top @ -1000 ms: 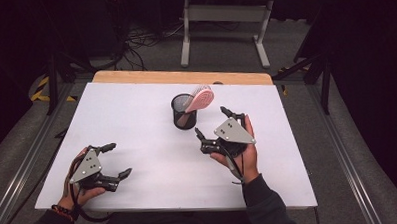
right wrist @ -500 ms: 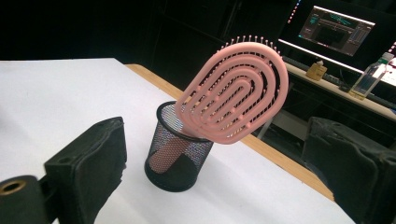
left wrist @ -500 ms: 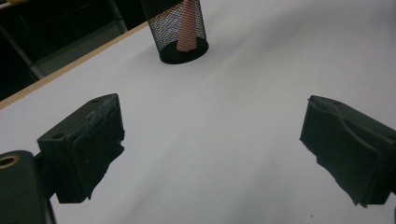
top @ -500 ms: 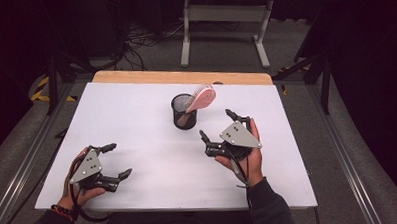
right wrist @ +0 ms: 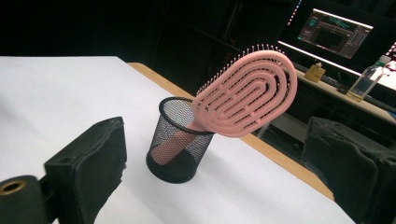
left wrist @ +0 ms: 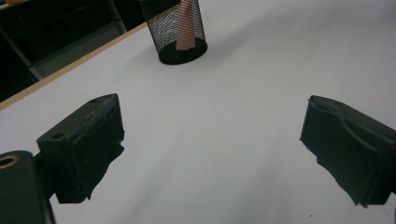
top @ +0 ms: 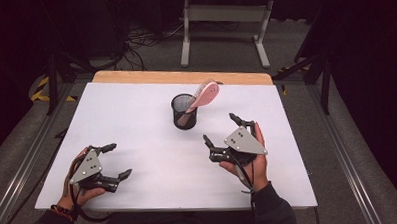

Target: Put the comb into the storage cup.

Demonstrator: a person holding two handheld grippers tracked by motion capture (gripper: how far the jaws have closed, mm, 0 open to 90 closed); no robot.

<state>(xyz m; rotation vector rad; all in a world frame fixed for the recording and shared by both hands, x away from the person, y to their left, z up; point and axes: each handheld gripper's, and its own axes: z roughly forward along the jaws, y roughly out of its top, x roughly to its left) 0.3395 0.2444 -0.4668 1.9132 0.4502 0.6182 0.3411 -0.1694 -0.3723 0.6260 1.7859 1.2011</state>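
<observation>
We are seeing the pink hairbrush (top: 204, 95) standing handle-down in the black mesh cup (top: 184, 112), its long axis leaning, oval slotted head pointing up and right toward the tabletop's (top: 137, 124) far wooden edge. Wide bare white surface is lying around it. We are holding the left hand-held gripper (top: 111, 160) and right hand-held gripper (top: 218, 129) spread apart, empty, near the front edge.

My left gripper (top: 110, 162) sits low at my near left, jaws spread wide, empty. My right gripper (top: 221, 132) is raised, apparently tilted leftward, jaws likewise apart, holding nothing.
</observation>
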